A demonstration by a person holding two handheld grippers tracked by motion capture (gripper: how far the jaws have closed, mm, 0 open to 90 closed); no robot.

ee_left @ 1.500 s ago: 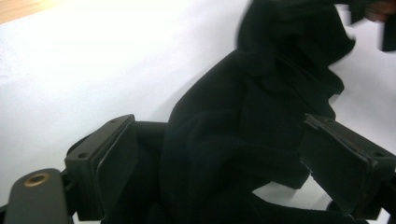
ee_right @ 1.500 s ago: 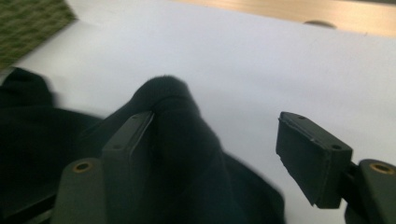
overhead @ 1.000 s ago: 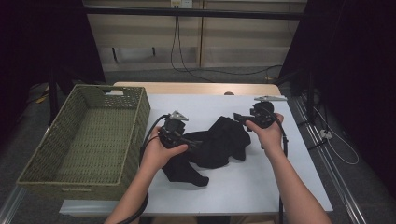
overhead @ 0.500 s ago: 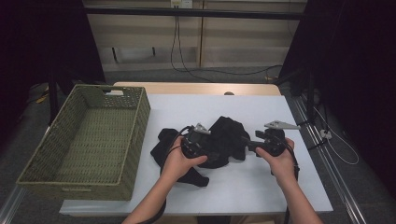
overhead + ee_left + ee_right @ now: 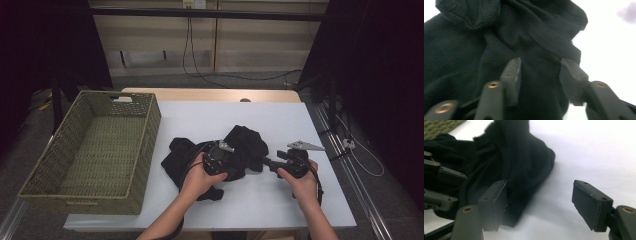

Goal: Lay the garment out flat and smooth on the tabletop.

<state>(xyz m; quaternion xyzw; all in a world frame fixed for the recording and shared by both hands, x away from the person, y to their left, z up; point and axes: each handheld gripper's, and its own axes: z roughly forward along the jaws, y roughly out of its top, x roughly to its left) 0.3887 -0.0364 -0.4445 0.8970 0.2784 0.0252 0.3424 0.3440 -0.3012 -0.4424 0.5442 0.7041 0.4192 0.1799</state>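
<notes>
- Our left gripper [image 5: 540, 75] has just been closing, dark fabric between its jaws; whether the pads pinch, we can't tell.
- Our right gripper [image 5: 539, 205] gapes wide, holding nothing.
- The crumpled black cloth garment [image 5: 240, 145] lies mid-table [image 5: 280, 120] beside the green woven basket [image 5: 145, 150], its folds partly hidden by hands.

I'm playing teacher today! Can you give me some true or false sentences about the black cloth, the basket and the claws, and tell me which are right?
1. The black cloth lies on the white table. True.
2. The woven basket has the cloth inside it. False: the basket is empty and the cloth lies on the table to its right.
3. The left claw has cloth between its jaws. True; its jaws have just been closing.
4. The right claw is shut tight. False: its jaws stand apart beside the cloth's edge.
5. The basket is red. False: it is green.
</notes>
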